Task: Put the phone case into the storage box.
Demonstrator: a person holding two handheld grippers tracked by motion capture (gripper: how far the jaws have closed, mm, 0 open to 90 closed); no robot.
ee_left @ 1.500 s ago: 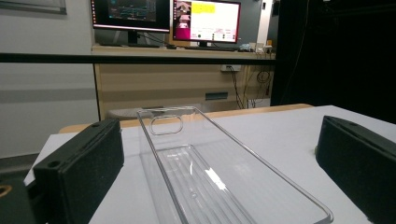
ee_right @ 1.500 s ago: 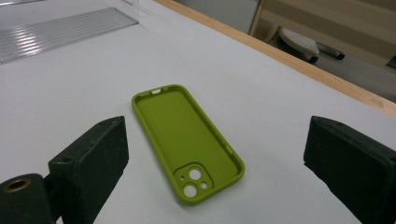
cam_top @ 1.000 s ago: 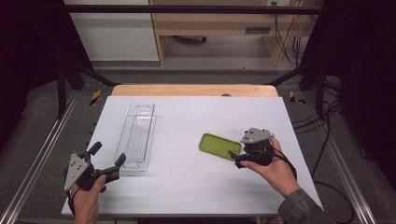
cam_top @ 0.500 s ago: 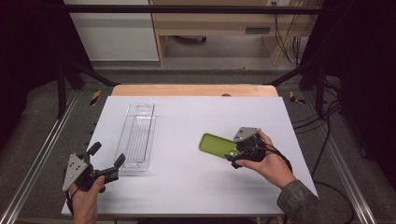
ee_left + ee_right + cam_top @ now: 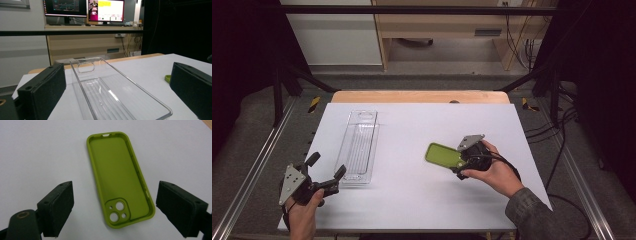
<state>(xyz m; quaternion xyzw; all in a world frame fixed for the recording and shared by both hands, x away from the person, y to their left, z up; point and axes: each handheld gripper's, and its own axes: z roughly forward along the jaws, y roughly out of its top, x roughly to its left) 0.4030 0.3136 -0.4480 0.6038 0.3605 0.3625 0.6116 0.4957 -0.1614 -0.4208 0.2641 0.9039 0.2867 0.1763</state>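
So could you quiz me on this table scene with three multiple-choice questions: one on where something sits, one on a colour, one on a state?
1. Where does the long clear plastic tray lie?
A. on the table's left half, ahead of the left gripper
B. on the floor
C. on top of the phone case

2. What colour is the soft phone case with camera cut-outs?
A. red
B. lime green
C. white

3. How does the right gripper stand at the case?
A. shut flat on it
B. open, one black jaw on each side, apart from it
C. lifting it

Answers: 1 A, the high view shows it lying on the left half of the white table. 2 B, the right gripper view shows green. 3 B, white table shows between each jaw and the case.
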